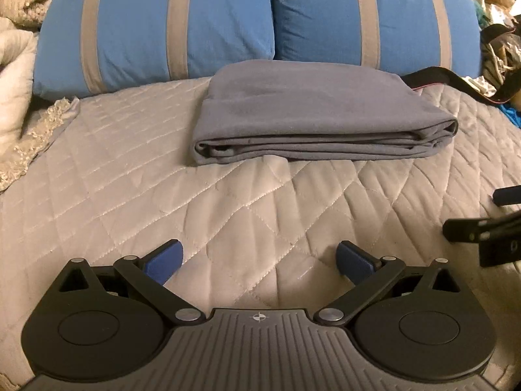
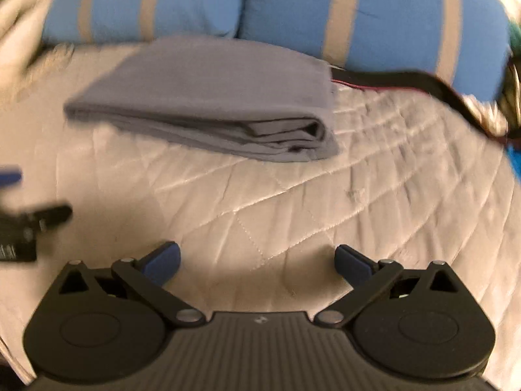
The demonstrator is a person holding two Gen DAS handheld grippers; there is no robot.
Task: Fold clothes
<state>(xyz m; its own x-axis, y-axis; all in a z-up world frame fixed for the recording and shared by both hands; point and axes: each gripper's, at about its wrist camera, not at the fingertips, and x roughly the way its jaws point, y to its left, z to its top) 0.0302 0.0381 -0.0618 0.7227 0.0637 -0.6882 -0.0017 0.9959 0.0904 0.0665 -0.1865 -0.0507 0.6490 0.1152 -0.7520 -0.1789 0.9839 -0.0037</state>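
A grey garment lies folded in a flat stack on the quilted bedspread, just in front of the pillows. The right wrist view shows the same grey garment with its layered edges facing me. My left gripper hovers over bare quilt short of the stack, jaws wide open and holding nothing. My right gripper is likewise open and holds nothing, well back from the cloth. In the left wrist view the right gripper shows at the right edge. The left gripper shows at the left edge of the right wrist view.
Two blue pillows with beige stripes stand behind the stack. A black strap runs from behind the garment to a clutter of items at the right. Crumpled cream bedding is piled at the left. Pale quilt stretches between grippers and stack.
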